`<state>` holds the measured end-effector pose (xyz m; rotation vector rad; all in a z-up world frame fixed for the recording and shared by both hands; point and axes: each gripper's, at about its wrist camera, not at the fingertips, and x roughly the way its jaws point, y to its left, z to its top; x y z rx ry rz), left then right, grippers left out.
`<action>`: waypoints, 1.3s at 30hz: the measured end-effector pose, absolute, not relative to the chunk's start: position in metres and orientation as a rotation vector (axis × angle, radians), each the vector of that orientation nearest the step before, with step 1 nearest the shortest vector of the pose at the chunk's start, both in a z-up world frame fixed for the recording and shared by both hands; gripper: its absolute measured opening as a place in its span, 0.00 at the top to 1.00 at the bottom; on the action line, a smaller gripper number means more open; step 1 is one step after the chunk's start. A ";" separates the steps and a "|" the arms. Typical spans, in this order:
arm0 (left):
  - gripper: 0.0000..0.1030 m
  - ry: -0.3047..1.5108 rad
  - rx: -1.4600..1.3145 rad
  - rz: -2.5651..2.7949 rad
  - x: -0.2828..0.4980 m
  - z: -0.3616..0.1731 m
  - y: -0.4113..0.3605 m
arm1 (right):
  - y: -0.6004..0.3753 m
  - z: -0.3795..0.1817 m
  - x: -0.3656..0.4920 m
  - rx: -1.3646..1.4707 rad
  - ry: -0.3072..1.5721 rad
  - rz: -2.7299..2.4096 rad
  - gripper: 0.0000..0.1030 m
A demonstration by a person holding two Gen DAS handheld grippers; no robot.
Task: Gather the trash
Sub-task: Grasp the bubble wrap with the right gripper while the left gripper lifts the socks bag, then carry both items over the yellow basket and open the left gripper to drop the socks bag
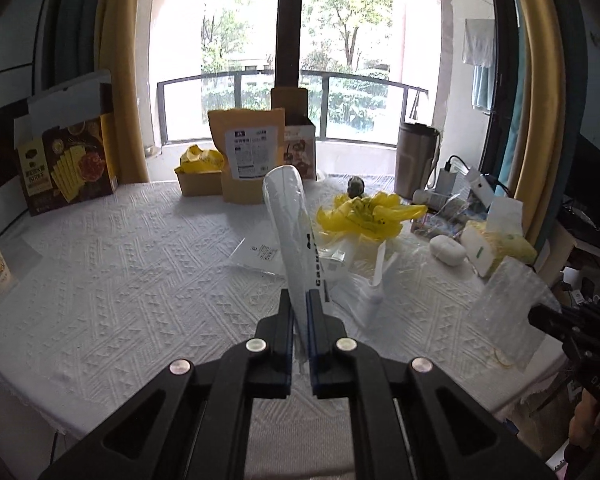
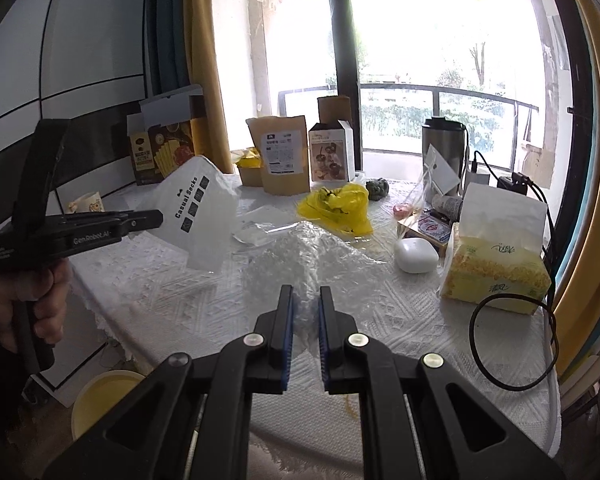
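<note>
My left gripper (image 1: 300, 300) is shut on a white plastic "Casual Socks" bag (image 1: 290, 232) and holds it upright above the table; the bag (image 2: 200, 212) and the left gripper (image 2: 156, 216) also show in the right wrist view. My right gripper (image 2: 305, 300) is shut on a sheet of clear bubble wrap (image 2: 300, 256), which shows at the right in the left wrist view (image 1: 508, 308). A crumpled yellow plastic bag (image 1: 368, 216) (image 2: 338, 208) and a flat clear wrapper (image 1: 260, 252) (image 2: 260, 224) lie on the white tablecloth (image 1: 120, 280).
A snack box (image 1: 68, 160), a brown pouch (image 1: 252, 156), a small carton (image 2: 332, 156), a steel tumbler (image 2: 444, 148), a tissue pack (image 2: 496, 268), a white case (image 2: 416, 256) and cables (image 2: 512, 344) stand around. A yellow bin (image 2: 100, 400) sits below the table's left edge.
</note>
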<state>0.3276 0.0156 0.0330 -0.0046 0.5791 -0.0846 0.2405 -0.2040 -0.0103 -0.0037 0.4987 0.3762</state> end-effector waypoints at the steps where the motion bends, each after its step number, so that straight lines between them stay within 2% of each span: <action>1: 0.95 0.572 -0.002 -0.086 0.321 0.036 0.016 | -0.202 -0.008 0.236 -0.006 0.494 0.377 0.90; 13: 0.95 0.522 -0.008 -0.091 0.250 0.046 0.032 | -0.177 0.004 0.190 -0.040 0.466 0.411 0.90; 39: 0.95 0.562 -0.073 -0.137 0.123 -0.015 0.065 | -0.117 -0.026 0.110 -0.111 0.493 0.511 0.90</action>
